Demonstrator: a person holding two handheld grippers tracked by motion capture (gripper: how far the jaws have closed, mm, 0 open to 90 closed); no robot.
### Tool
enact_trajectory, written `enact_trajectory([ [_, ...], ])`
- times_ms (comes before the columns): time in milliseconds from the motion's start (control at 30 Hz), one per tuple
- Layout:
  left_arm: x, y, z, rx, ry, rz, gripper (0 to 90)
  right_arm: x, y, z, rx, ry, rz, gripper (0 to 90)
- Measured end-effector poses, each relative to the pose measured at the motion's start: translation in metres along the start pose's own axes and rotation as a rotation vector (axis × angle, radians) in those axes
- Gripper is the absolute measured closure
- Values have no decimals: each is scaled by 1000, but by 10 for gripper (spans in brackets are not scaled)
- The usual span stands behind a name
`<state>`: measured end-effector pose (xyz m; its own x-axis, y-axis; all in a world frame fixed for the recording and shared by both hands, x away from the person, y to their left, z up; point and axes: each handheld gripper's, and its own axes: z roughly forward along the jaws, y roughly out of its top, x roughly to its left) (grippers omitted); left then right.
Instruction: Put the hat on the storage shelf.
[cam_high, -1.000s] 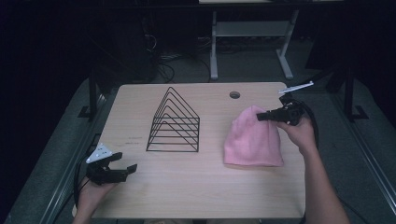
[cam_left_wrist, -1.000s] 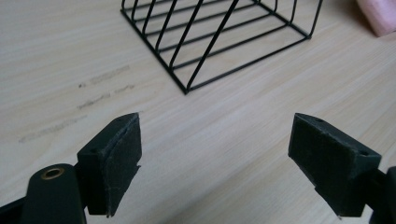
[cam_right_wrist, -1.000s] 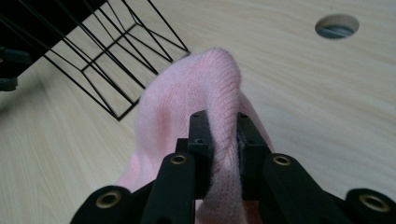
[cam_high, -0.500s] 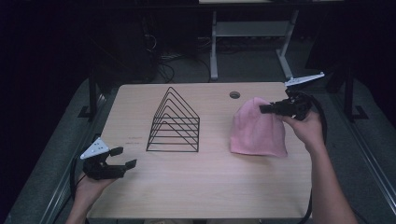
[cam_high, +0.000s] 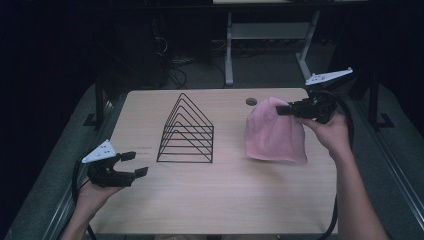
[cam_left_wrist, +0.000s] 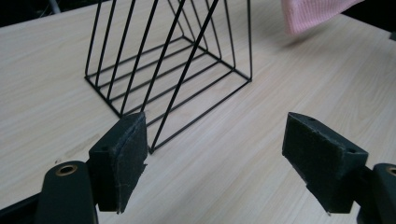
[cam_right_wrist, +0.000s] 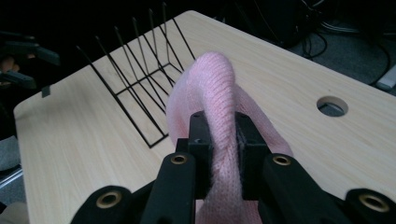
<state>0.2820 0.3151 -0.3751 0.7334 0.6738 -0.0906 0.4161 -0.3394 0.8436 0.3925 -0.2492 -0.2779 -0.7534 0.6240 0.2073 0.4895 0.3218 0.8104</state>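
A pink knitted hat (cam_high: 275, 135) hangs over the right half of the table, its lower edge near the tabletop. My right gripper (cam_high: 281, 110) is shut on the hat's top, and in the right gripper view the pads pinch a fold of the pink knit (cam_right_wrist: 215, 79). My left gripper (cam_high: 136, 163) hovers over the table's front left corner. It is open, its jaws have just been closing a little, and nothing is between them (cam_left_wrist: 217, 158). It points toward a black wire rack (cam_high: 186, 131).
The triangular wire rack (cam_left_wrist: 173, 60) stands upright mid-table, left of the hat. The wooden table (cam_high: 225, 195) has a round cable hole (cam_high: 251, 101) near its far edge. A metal desk frame and cables lie on the floor beyond.
My right gripper has risen and shifted right, lifting the pink hat so that it hangs. My left gripper has risen a little above the front left corner.
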Motion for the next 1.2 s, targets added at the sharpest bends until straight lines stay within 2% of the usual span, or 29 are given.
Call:
enact_trajectory([
  [67,-1,6,-1,-3,-25,3,242,6,7,-3,-5,9,-15,796],
  [600,-4,29,-3,-6,-65,46,244,31,35,-11,-22,43,-84,796],
  [900,-6,45,-4,-21,-99,68,246,55,61,-7,-29,92,-149,796],
  [1200,-11,60,-3,-38,-133,77,246,85,93,2,-37,156,-228,796],
])
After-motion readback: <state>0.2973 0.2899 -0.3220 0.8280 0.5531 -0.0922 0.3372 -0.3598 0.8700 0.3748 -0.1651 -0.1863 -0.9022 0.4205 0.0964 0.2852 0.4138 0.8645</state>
